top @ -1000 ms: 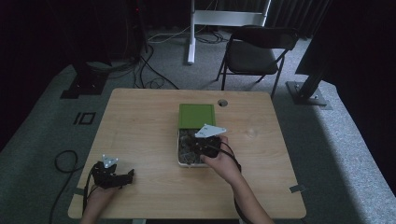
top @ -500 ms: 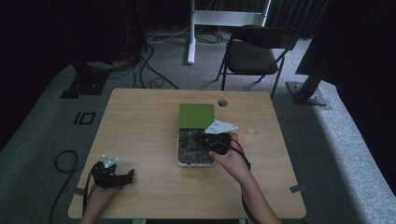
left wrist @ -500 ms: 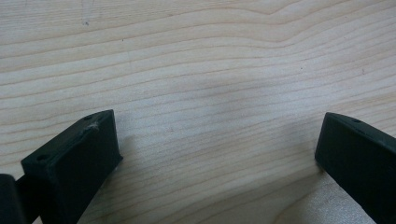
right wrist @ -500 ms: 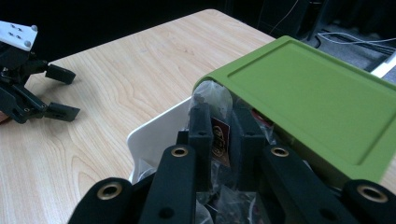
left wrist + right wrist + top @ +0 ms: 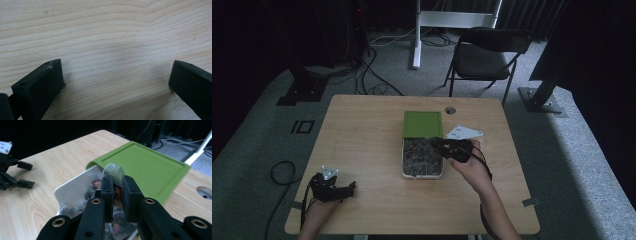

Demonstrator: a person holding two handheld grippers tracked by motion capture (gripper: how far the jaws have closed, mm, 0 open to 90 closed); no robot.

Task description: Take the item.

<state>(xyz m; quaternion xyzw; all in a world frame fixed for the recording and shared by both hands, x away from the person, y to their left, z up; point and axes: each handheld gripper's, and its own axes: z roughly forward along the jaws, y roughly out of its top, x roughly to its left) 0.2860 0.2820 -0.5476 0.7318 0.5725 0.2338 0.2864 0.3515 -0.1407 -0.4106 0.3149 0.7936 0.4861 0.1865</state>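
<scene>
Each black hand-held gripper (image 5: pixel 333 188) has brass-ringed screw holes and a grey plate.

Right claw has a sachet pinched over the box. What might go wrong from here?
1. The right claw grips the sachet low down, and its top pokes out above the jaws; it may slip free.
2. The white box is packed with loose packets, so neighbours may snag and drag out on the lift.
3. The green lid lies right behind the box; a backward swing might knock it.

Box (image 5: pixel 422 172) mid-table (image 5: pixel 362 130), lid (image 5: pixel 422 124) behind it; chair (image 5: pixel 484 55) beyond table
</scene>
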